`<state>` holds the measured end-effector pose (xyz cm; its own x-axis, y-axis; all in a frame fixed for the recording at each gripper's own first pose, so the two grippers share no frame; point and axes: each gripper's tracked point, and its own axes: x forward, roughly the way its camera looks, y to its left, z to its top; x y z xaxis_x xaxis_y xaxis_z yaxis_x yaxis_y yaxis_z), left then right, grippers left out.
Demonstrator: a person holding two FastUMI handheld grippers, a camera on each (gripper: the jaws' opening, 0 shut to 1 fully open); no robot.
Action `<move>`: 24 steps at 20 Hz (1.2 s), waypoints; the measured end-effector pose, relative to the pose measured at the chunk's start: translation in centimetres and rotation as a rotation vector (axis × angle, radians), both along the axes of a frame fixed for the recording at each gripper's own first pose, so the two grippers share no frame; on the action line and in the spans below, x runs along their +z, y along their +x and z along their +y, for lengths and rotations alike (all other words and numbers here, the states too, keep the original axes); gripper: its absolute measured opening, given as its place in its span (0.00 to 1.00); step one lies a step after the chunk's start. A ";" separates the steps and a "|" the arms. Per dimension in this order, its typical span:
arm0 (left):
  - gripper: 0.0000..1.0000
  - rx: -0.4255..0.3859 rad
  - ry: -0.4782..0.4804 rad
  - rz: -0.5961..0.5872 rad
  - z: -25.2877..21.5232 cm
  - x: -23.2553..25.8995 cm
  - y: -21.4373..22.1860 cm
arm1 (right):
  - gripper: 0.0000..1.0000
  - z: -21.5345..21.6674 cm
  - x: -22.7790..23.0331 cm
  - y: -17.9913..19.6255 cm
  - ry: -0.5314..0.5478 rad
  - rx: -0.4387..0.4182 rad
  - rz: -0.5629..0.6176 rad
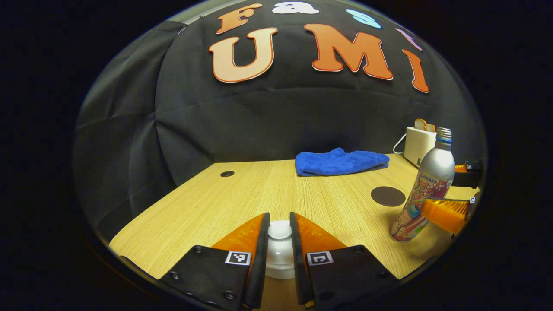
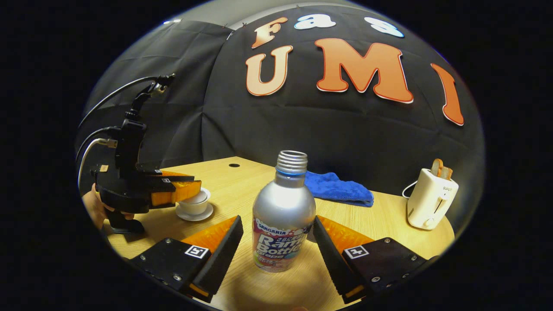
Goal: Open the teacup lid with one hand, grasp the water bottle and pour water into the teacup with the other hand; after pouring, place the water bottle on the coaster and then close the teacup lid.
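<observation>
Left gripper view: left gripper (image 1: 279,235), its 2 fingers drawn narrow, pinching the knob of the teacup lid (image 1: 279,230) between them; white teacup (image 1: 280,263) beneath, on the wooden table (image 1: 207,207). Water bottle (image 1: 425,190) upright at right, uncapped, right gripper (image 1: 449,211) straddling it. Dark round coaster (image 1: 387,196) just left of the bottle. Blue towel (image 1: 341,162) and white toaster (image 1: 419,144) at the back.

Right gripper view: right gripper's 2 fingers spread wide, 1 each side of the bottle, whether touching I cannot tell. Left gripper over the teacup on its saucer (image 2: 194,214) at left.
</observation>
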<state>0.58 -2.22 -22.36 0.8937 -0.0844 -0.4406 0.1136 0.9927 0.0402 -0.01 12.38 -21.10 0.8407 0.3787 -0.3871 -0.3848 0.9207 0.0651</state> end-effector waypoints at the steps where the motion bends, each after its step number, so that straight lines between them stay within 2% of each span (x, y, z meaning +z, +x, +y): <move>1: 0.29 0.008 -0.005 -0.013 0.2 0.4 0.1 | 0.98 -0.1 -0.2 0.1 -0.003 -0.008 0.005; 2: 0.33 0.009 -0.007 -0.015 0.1 0.5 0.1 | 0.98 -0.3 -0.4 0.3 -0.006 -0.017 0.010; 5: 0.33 0.014 -0.012 -0.013 0.2 0.5 -0.1 | 0.98 -0.3 -1.3 0.6 0.007 -0.035 0.043; 9: 0.33 0.023 -0.012 -0.037 0.6 1.4 -0.3 | 0.97 0.3 -2.8 0.2 -0.001 -0.019 0.096; 11: 0.33 0.029 -0.015 -0.049 1.1 1.9 -0.5 | 0.95 0.9 -3.4 -0.2 -0.006 -0.004 0.119; 12: 0.29 0.034 -0.013 -0.055 1.3 2.2 -0.5 | 0.94 1.1 -3.6 -0.2 -0.008 -0.004 0.125; 13: 0.33 0.039 -0.011 -0.059 1.6 2.4 -0.7 | 0.90 1.0 -3.6 -0.3 -0.017 -0.007 0.126; 15: 0.33 0.051 -0.014 -0.064 1.9 2.6 -0.9 | 0.83 1.2 -3.5 -0.4 -0.013 0.002 0.128; 21: 0.33 0.093 -0.020 -0.078 4.1 3.4 -1.5 | 0.80 0.4 -1.4 0.5 -0.066 -0.006 0.076; 24: 0.33 0.117 -0.016 -0.088 5.4 3.9 -2.0 | 0.80 -0.2 -0.5 1.2 -0.151 0.004 0.037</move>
